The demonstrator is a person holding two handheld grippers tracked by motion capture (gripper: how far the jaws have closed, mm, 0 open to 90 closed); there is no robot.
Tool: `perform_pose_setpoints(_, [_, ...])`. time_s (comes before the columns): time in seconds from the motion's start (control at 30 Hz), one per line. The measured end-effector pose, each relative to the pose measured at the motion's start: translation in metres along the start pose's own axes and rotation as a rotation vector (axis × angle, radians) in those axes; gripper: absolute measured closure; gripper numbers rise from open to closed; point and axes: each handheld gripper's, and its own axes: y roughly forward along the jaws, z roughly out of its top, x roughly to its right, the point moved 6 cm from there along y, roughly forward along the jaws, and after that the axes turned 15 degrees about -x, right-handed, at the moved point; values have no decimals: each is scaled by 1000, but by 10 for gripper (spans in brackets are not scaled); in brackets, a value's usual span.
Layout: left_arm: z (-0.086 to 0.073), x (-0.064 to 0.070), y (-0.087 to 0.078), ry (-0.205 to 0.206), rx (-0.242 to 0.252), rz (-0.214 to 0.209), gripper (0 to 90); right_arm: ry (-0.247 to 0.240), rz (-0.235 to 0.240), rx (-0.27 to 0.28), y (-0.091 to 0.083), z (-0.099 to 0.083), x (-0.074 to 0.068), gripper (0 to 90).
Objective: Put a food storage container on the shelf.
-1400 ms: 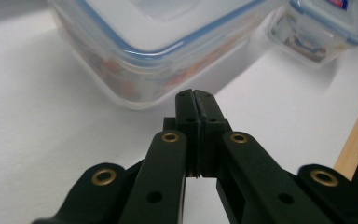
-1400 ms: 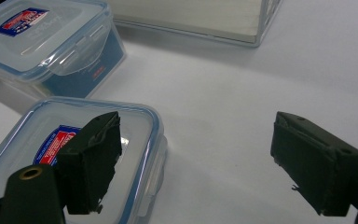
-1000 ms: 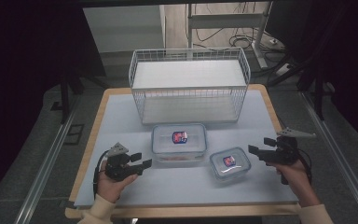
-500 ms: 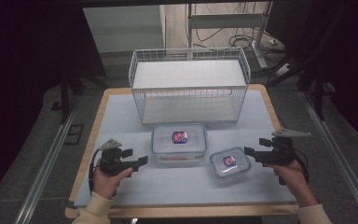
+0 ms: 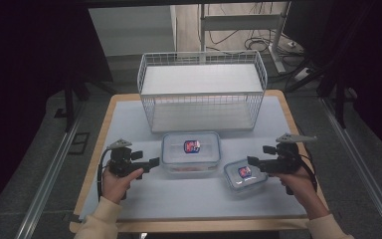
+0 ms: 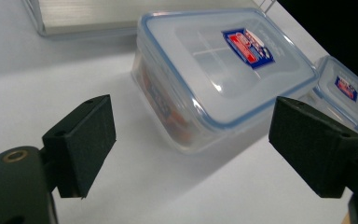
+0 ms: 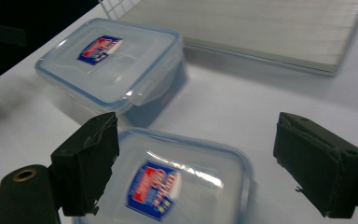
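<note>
- Two lidded containers sit on our counter (image 5: 129,119): the large container (image 5: 191,153), holding something reddish, and the small container (image 5: 245,175) just beside it.
- Our left gripper (image 5: 151,163) and right gripper (image 5: 259,158) are spread, holding nothing.

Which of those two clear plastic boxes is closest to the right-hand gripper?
The smaller lidded container, nearer the table's front edge. The right gripper hovers open at its rim, while the larger container sits farther off, in front of the wire basket.

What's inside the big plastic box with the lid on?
Through the big box's clear wall, something orange-red shows low down along one side. Its lid and the blur hide what it is.
</note>
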Motion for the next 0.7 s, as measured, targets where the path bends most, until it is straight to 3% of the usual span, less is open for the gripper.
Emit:
perform_pose_setpoints(0.07, [6,-2,2,-10,-4,-28,147,-6,13,-7,6,6,-6,136])
perform_pose_setpoints(0.37, [28,-11,24,-45,-31,-69,150,-9,67,-37,31,41,-28,130])
perform_pose_setpoints(0.7, [34,-14,50,-85,-85,-150,149,46,113,-138,74,58,-31,129])
